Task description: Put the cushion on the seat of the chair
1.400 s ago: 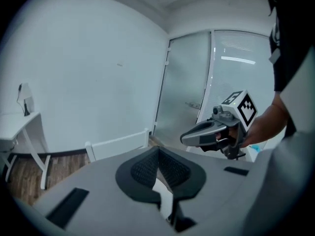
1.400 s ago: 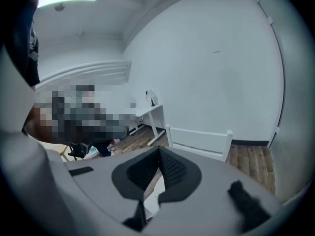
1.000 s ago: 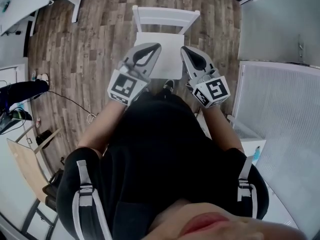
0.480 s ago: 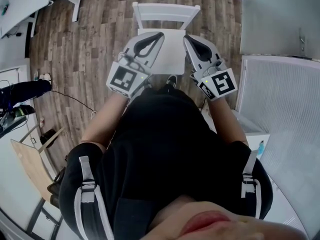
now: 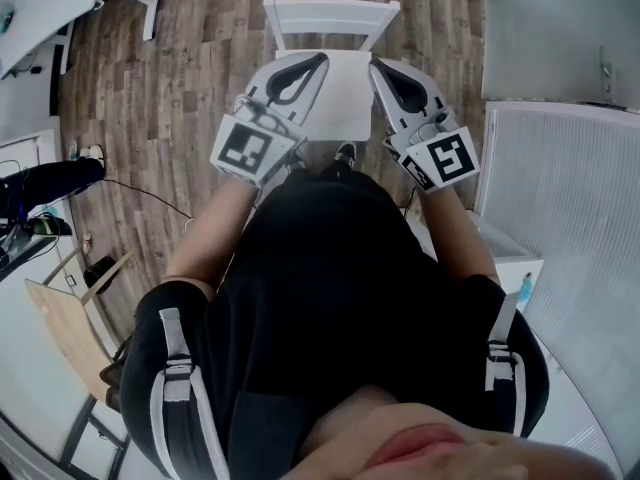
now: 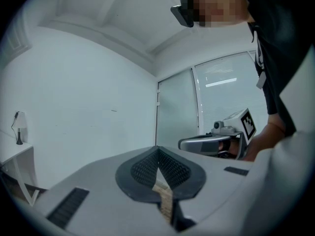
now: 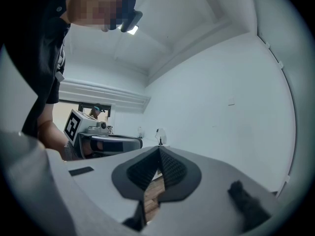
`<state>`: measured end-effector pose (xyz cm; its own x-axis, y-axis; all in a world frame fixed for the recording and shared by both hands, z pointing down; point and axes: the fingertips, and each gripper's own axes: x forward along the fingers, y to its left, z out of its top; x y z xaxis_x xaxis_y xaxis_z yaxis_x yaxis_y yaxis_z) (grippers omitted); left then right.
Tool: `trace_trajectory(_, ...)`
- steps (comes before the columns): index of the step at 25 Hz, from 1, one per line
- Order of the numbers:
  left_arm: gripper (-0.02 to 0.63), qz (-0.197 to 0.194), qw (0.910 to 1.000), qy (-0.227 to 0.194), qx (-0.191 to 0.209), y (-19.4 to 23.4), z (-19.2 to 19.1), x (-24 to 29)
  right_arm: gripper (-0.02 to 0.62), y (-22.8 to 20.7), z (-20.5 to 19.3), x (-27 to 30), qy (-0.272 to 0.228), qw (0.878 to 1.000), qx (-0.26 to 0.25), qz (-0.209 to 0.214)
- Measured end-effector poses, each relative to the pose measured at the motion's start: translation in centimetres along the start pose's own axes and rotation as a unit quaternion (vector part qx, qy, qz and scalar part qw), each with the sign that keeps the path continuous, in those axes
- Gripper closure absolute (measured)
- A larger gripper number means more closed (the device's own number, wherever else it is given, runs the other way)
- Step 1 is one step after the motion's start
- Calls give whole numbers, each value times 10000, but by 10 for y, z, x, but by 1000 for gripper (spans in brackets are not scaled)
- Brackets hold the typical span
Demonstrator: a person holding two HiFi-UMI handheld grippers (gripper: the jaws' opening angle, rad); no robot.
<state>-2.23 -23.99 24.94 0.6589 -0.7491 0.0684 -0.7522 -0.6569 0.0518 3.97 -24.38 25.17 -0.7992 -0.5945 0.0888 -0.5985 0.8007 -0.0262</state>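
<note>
A white chair (image 5: 330, 13) stands on the wood floor straight ahead of me, its back at the far side. Its seat (image 5: 342, 108) shows as a flat white square; I cannot tell whether that is a cushion or the bare seat. My left gripper (image 5: 318, 60) hangs over the seat's left edge, shut and empty. At the seat's right edge my right gripper (image 5: 378, 68) is shut with nothing in it. The left gripper view has the closed left gripper (image 6: 157, 149) with the right gripper (image 6: 206, 144) beside it. In the right gripper view, the right gripper (image 7: 159, 149) is closed.
A white desk (image 5: 40, 8) fills the far left corner. A black cable (image 5: 150, 203) runs across the floor at left, near a wooden board (image 5: 60, 333). A white ribbed panel (image 5: 570, 198) and a low white unit with a blue bottle (image 5: 527, 290) stand at right.
Both grippers have risen and now lie farther up the picture over the chair seat. Both stayed shut.
</note>
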Motion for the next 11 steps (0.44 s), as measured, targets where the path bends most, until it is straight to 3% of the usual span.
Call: trace_trajectory(11, 595, -38, 10000, -5, -40, -3, -2, 1, 580, 2, 1, -2, 7, 10000, -44, 11)
